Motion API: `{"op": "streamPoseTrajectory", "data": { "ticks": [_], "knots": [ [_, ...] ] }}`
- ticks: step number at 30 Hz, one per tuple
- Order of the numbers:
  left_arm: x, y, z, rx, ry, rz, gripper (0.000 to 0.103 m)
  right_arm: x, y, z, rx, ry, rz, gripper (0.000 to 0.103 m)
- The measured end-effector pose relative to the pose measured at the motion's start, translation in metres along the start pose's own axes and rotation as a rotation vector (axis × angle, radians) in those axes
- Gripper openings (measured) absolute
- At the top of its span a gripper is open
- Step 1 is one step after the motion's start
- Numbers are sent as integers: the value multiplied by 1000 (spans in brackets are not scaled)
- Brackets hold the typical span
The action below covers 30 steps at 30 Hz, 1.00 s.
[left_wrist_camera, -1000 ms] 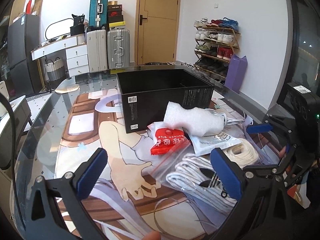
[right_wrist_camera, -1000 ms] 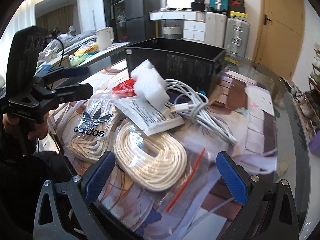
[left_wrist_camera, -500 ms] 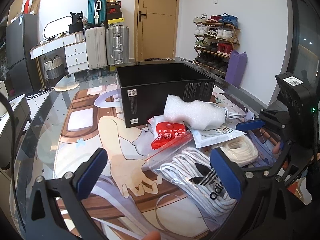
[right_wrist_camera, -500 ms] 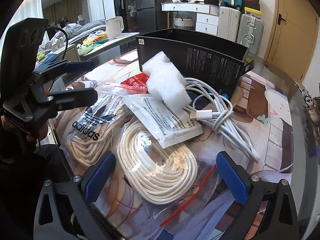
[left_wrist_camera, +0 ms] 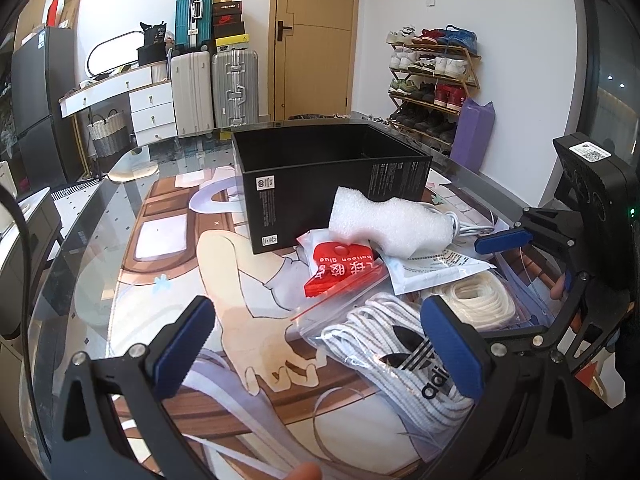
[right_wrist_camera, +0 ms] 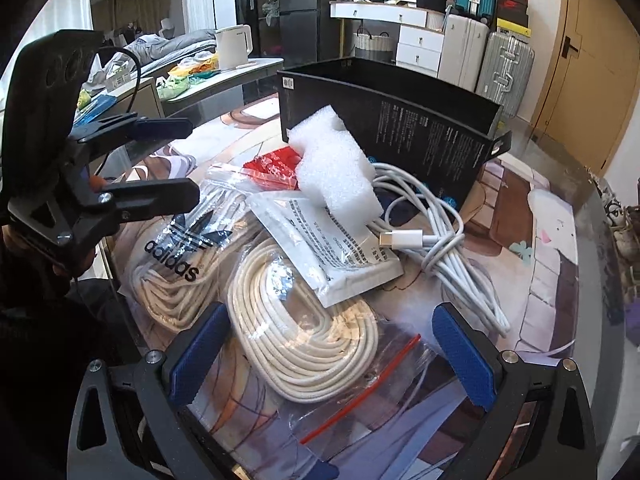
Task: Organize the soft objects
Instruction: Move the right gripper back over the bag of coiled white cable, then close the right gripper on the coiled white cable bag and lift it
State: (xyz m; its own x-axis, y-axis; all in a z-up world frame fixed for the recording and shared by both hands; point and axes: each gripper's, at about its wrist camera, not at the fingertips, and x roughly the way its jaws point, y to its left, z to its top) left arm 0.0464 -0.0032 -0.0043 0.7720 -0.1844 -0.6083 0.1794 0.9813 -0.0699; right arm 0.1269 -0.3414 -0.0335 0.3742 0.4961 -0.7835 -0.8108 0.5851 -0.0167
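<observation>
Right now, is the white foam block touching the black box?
Cannot tell. In the right wrist view the foam block overlaps the black box wall, hiding any gap; the left wrist view shows the same overlap.

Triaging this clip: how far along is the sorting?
Barely started. Done: nothing, black box looks empty. In hand: nothing, left claw and right claw open over the pile. Left: foam block, white cable, red packet, both bagged cords.

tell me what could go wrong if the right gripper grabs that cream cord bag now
The white printed pouch lies on the cream cord bag, with the foam block on it, so pulling the bag may drag both. The slick plastic could slip from the open right gripper. The white cable beside it might snag.
</observation>
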Motion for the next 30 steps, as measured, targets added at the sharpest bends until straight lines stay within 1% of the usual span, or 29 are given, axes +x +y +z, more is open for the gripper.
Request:
{"op": "streamPoseTrajectory", "data": {
  "ticks": [5,7,12,14,16,18,21,23,27,29,30],
  "knots": [
    [0,0,0,0,0,0,103,6,2,4,14,3,48,102],
    [0,0,0,1,0,1,103,12,3,6,15,14,44,102],
    [1,2,-1,0,3,4,103,16,3,9,29,5,30,101],
    [1,3,-2,0,6,4,103,13,5,6,24,-5,26,94],
    [1,3,-2,1,9,6,103,10,3,1,29,-11,26,91],
    [1,3,-3,0,11,7,103,6,1,-3,38,-12,20,89],
    [1,3,-2,2,11,8,103,0,1,-11,47,-17,10,84],
    [1,3,-2,3,9,7,103,-5,1,-15,52,-22,5,76],
    [0,2,-2,4,12,7,103,-13,-2,-24,60,-28,-1,64],
    [-1,1,-2,7,12,6,103,-18,-3,-29,64,-37,-5,55],
    [-2,1,-2,8,12,5,103,-20,-4,-31,70,-42,-4,54]
  ]
}}
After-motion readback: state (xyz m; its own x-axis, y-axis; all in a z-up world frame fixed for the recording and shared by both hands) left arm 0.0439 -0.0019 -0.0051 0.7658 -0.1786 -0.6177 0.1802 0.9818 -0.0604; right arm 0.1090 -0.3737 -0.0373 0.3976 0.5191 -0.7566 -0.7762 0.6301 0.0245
